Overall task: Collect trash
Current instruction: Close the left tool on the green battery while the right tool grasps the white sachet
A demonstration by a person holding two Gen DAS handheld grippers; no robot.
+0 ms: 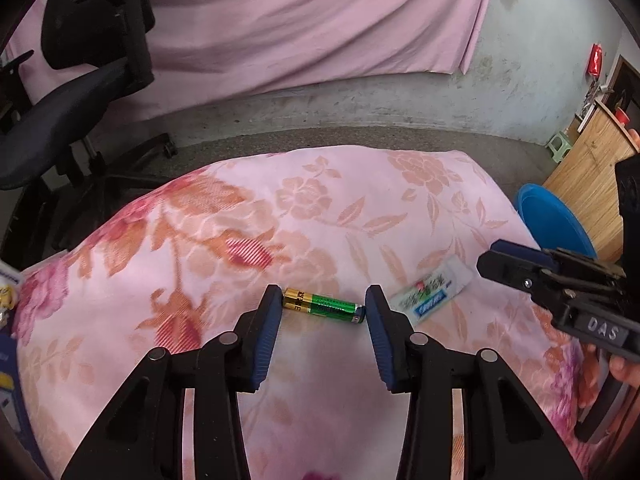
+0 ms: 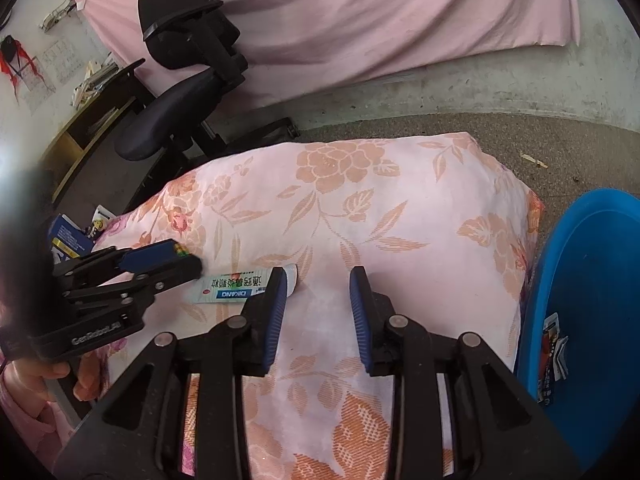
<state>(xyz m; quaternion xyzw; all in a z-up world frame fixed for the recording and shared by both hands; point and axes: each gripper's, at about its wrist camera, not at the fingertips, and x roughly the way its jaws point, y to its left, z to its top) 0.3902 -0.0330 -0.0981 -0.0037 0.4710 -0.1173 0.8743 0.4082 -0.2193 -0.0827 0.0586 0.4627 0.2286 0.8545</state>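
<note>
A green and gold battery [image 1: 324, 306] lies on the pink flowered cloth [image 1: 240, 220], crosswise between the fingertips of my open left gripper [image 1: 324, 300]; the blue pads stand close to its two ends. A white sachet with green and blue print [image 1: 430, 294] lies just right of it. In the right wrist view the sachet [image 2: 232, 286] sits left of my open right gripper [image 2: 318, 280], its end tucked behind the left fingertip, and nothing is between the fingers. The left gripper [image 2: 184, 260] shows from the side there, and the right gripper [image 1: 490, 258] enters the left wrist view.
A blue basin [image 2: 592, 280] stands off the cloth's right edge with wrappers [image 2: 554, 348] inside. A black office chair [image 1: 80, 80] is at the far left. A blue box [image 2: 70, 236] lies at the left edge. A wooden cabinet [image 1: 588, 152] is far right. A hand [image 2: 86, 380] holds the left gripper.
</note>
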